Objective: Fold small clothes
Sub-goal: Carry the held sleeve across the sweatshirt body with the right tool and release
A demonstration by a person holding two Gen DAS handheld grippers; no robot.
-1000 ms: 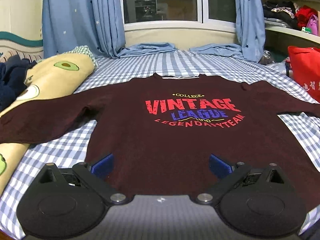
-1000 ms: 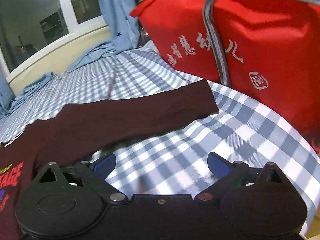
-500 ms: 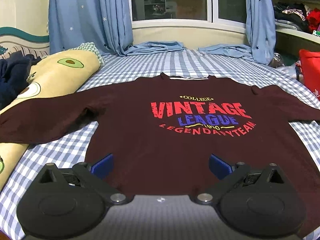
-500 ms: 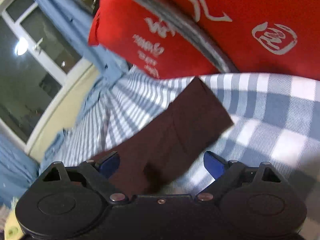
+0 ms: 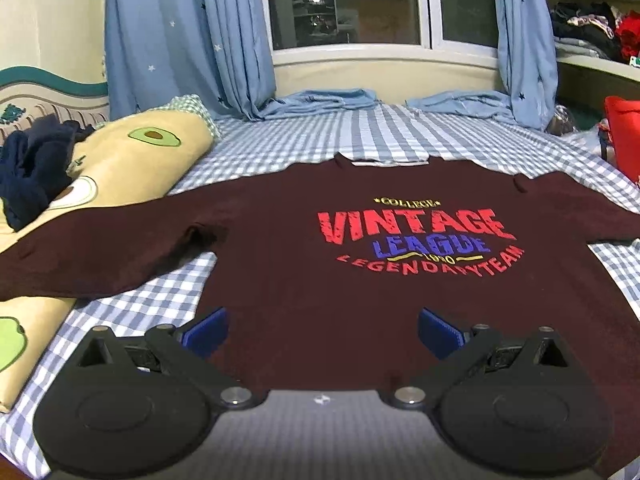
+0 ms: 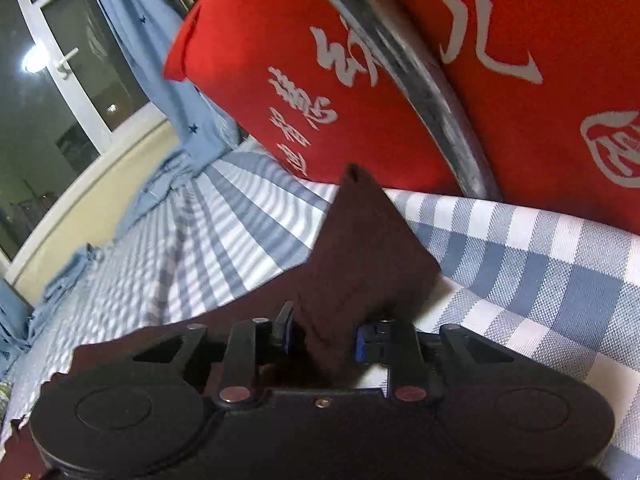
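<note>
Left wrist view is showing a dark maroon sweater (image 5: 360, 280) that is lying flat, front side up, on a bed (image 5: 360, 136) covered with a blue and white checked sheet. The print on its chest is reading "VINTAGE LEAGUE" in red and blue letters. The left tongs (image 5: 322, 330) are hanging above the lower hem of the sweater with their blue pads (image 5: 206, 330) spread wide, and nothing is sitting between them. One sleeve is lying over a long yellow pillow (image 5: 120, 168) with avocado pictures, and a dark blue garment (image 5: 32, 164) is resting on the far end of this pillow. Blue curtains (image 5: 180, 32) are hanging at both sides of a window (image 5: 344, 0) behind the bed.

Right wrist view is showing the right tongs (image 6: 324, 336) pressed together on the cuff end of the other sleeve (image 6: 360, 256). The maroon cloth is standing up between the two blue pads, and the end of the sleeve is rising a little from the sheet. A red bag (image 6: 400, 60) with white characters is standing just behind the sleeve, and a grey metal tube (image 6: 432, 100) is curving across the front of it.
</note>
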